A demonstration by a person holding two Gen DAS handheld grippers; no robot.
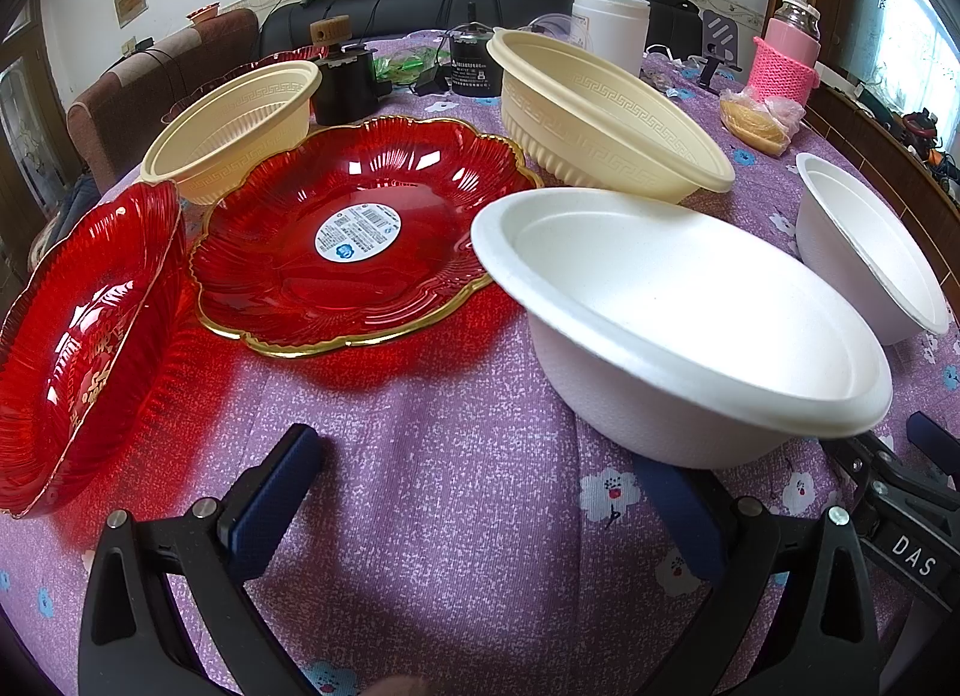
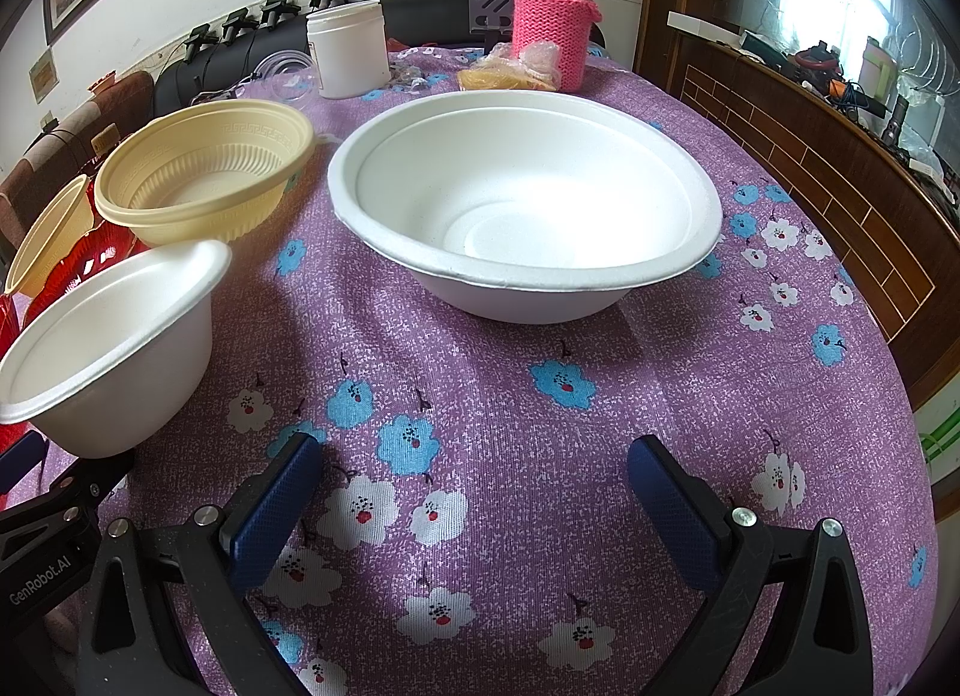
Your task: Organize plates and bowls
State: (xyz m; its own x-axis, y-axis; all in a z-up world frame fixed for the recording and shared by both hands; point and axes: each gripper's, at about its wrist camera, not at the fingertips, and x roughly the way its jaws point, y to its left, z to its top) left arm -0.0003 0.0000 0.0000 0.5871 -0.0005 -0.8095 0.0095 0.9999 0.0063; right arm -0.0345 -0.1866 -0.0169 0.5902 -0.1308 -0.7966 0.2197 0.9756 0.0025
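My left gripper (image 1: 480, 456) is open low over the purple cloth. A white foam bowl (image 1: 678, 324) stands just ahead and to its right, and the bowl's near wall hides the tip of the right finger. A flat red plate (image 1: 360, 234) with a gold rim and a round sticker lies ahead. A second red plate (image 1: 84, 336) sits tilted at the left. Two cream bowls (image 1: 234, 120) (image 1: 600, 114) stand behind them. My right gripper (image 2: 477, 456) is open and holds nothing. It faces a larger white bowl (image 2: 528, 204) a short way ahead.
At the back of the flowered tablecloth (image 2: 540, 396) are a white jar (image 2: 348, 48), a pink flask in a knitted sleeve (image 2: 555, 18), bagged food (image 2: 510, 72) and black devices (image 1: 348, 84). A wooden cabinet (image 2: 840, 174) runs along the right. Chairs (image 1: 150, 84) stand at the far left.
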